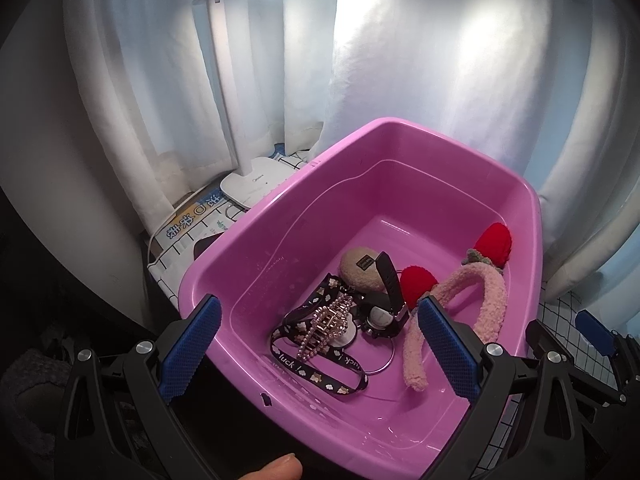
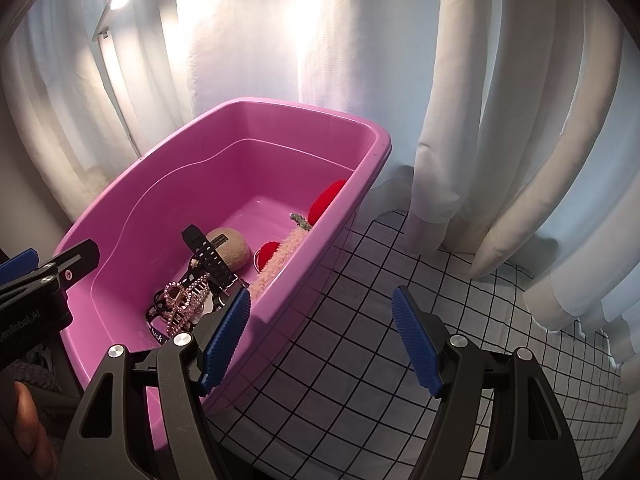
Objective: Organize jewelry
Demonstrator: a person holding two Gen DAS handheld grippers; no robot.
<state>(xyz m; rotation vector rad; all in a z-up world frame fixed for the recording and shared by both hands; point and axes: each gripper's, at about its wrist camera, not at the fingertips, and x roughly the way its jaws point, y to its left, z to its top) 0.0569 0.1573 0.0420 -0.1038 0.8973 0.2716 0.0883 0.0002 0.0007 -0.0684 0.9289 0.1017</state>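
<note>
Jewelry heap, topped by pink rhinestone claw hair clip point(image 1: 326, 326), lies in near end of pink plastic tub point(image 1: 400, 136). Left gripper point(image 1: 320, 348) spread, empty, directly above heap; nearer. Right gripper point(image 2: 320, 340) spread, empty, outside tub over checked cloth point(image 2: 400, 320); heap to its left.

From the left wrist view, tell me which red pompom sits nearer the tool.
The lower red pompom, just beyond the left tool's right finger beside the black watch; the other pompom lies farther back against the basin wall.

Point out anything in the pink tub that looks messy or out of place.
The accessories lie heaped in the pink tub: a rhinestone hair clip sits on the black printed ribbon, and the black watch has one strap sticking up. Nothing looks broken or spilled.
</note>
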